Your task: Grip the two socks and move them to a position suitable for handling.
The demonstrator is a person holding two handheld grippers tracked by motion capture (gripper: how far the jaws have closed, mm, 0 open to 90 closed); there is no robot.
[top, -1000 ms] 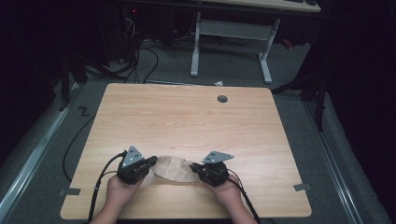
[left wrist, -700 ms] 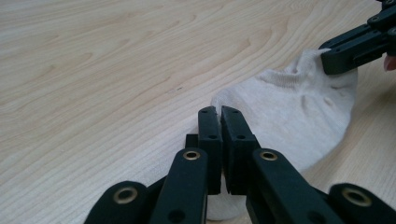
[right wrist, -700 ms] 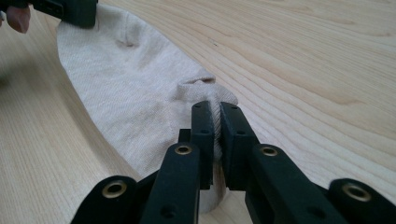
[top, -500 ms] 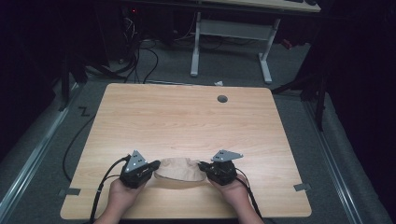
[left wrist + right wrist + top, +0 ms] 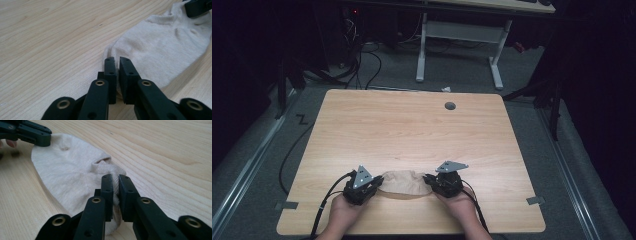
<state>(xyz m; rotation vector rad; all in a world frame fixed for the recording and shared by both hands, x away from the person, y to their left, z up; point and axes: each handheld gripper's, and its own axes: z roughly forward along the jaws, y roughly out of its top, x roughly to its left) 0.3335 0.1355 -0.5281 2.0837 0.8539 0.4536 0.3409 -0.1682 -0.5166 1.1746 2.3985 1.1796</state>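
High view: a beige sock [image 5: 404, 183] lies flat near the front edge of the wooden table [image 5: 412, 125], stretched between both hands. The left tool [image 5: 117, 65] pinches one end of it, the right tool [image 5: 115, 184] the other; both sets of jaws have just been easing slightly apart, fabric between them.

A pale wooden tabletop [image 5: 412, 130] carries one beige sock [image 5: 404, 182], lying flat near the near edge, roughly centred.
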